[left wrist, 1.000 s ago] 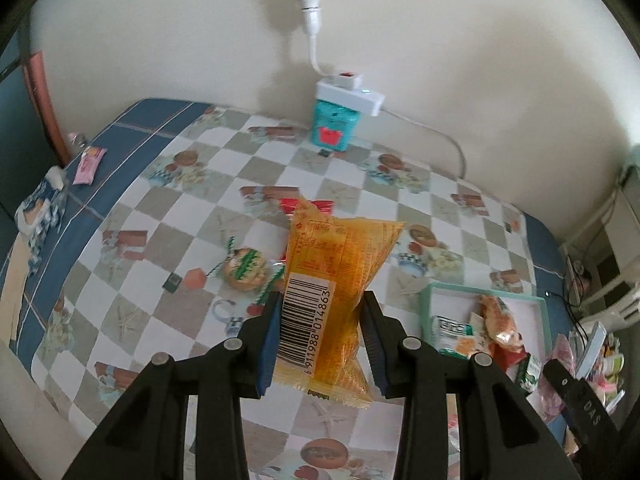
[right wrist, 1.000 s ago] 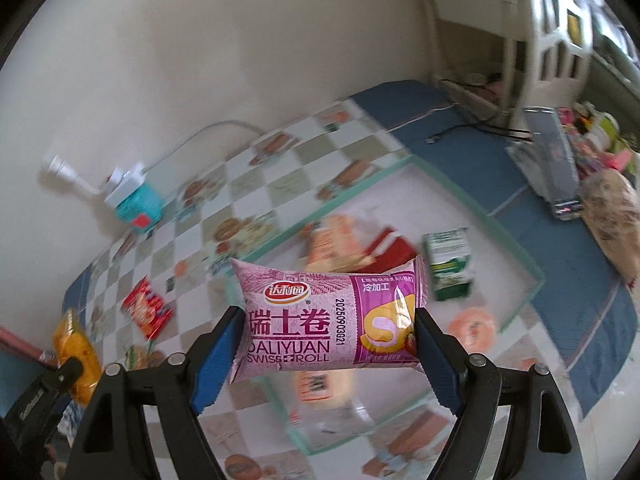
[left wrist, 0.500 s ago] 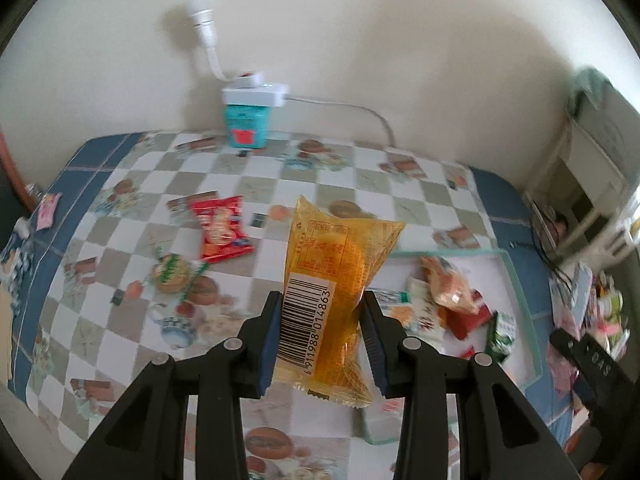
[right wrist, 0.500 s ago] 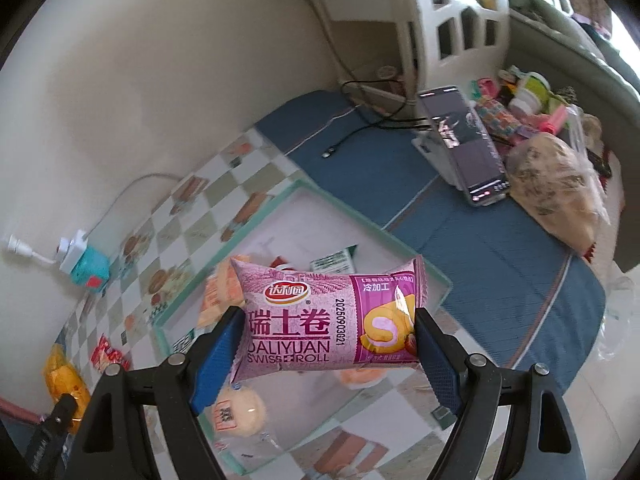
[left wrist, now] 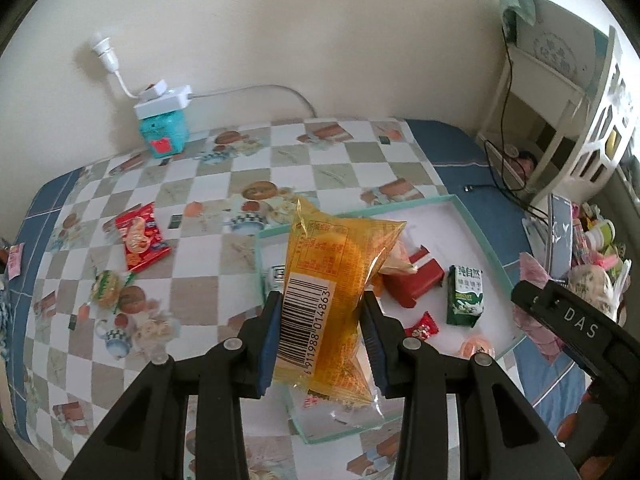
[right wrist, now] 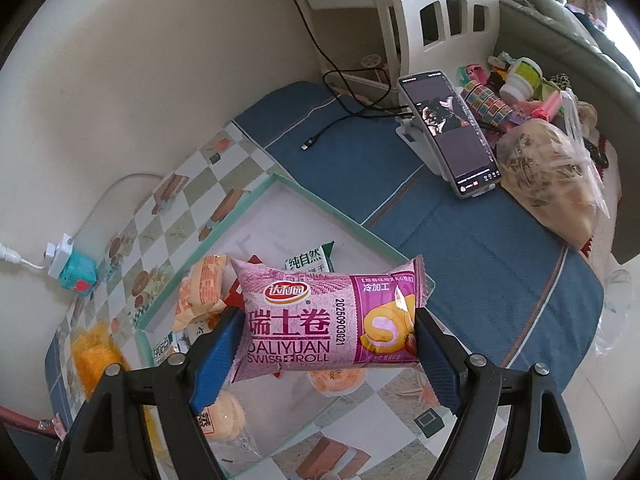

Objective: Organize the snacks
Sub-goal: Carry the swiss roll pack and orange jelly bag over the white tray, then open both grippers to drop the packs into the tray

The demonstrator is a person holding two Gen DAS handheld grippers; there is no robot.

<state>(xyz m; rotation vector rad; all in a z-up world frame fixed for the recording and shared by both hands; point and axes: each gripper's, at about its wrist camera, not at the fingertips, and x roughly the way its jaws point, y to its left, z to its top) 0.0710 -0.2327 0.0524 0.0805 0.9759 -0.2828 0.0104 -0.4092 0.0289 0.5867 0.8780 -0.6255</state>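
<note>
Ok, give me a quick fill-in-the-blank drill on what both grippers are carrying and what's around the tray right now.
1. The left gripper is shut on a yellow-orange plastic snack packet whose white label bears a black ____.
2. The right gripper clamps a pink Swiss roll wrapper by its two ____.
3. The green-and-white milk carton lies inside the shallow teal-rimmed ____.
4. The red crinkly snack bag lies on the checkered tablecloth, ____ the tray.

Missing: barcode; ends; tray; outside
</note>
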